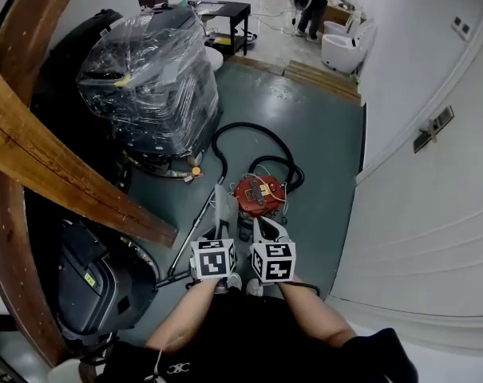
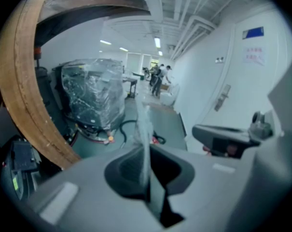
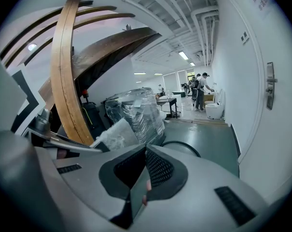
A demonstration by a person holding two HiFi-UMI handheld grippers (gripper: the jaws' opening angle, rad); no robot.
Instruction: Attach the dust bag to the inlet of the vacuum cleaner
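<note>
The red vacuum cleaner [image 1: 259, 195] sits on the green floor with its black hose [image 1: 249, 134] looped behind it. A thin white dust bag [image 1: 219, 204] rises from my left gripper [image 1: 219, 228], which is shut on its lower edge just left of the vacuum. In the left gripper view the dust bag [image 2: 145, 124] stands edge-on between the closed jaws of the left gripper [image 2: 146, 153]. My right gripper [image 1: 265, 230] hangs beside it, over the vacuum's near side, shut with nothing in it. In the right gripper view the right gripper [image 3: 145, 153] is closed and the bag [image 3: 118, 135] lies to its left.
A plastic-wrapped machine [image 1: 149, 78] stands behind the vacuum on the left. Curved wooden beams [image 1: 65, 174] and a dark floor machine [image 1: 97, 282] fill the left side. A metal wand [image 1: 189, 238] lies on the floor. A white wall with a door [image 1: 433, 214] runs along the right.
</note>
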